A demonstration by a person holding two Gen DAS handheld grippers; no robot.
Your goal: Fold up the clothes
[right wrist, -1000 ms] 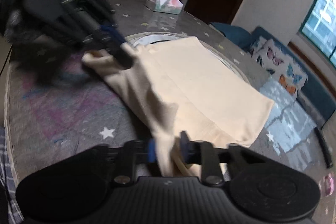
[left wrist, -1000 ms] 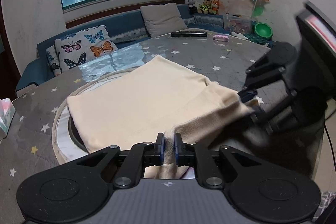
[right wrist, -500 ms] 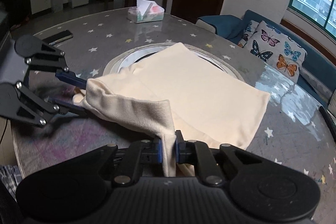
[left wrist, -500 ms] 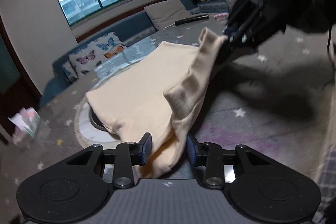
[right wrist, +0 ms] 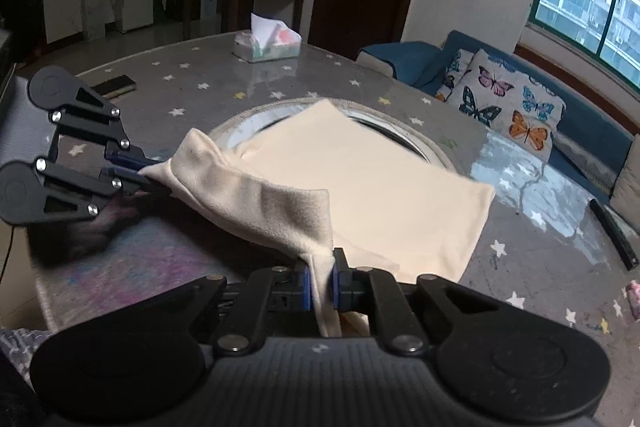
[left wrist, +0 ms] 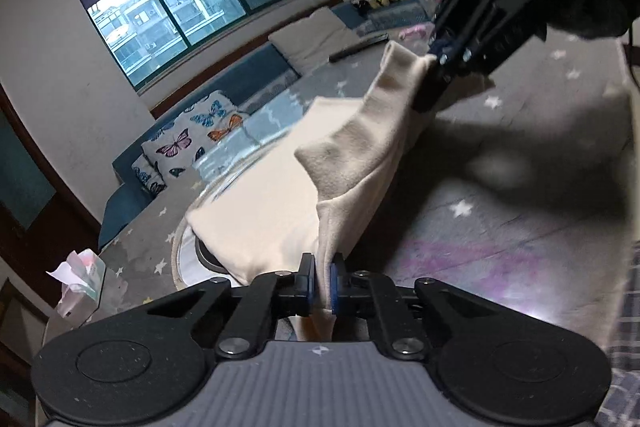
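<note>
Star-print table [right wrist: 280, 83]; cloth [right wrist: 360, 179] edge pinched in both claws.

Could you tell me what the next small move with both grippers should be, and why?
Probably carry both pinched corners forward over the flat part. The left gripper and right gripper are each shut on an end of the cream garment's near edge, lifted off the table, while its far half lies flat.

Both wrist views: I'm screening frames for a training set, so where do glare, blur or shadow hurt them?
Left wrist view: the right gripper and its body are dark and soft, a broad shadow lies on the table beneath, and the window is bright. Right wrist view: the cloth is sharp, glare marks the tabletop near the cushion, and the back room is dim.
</note>
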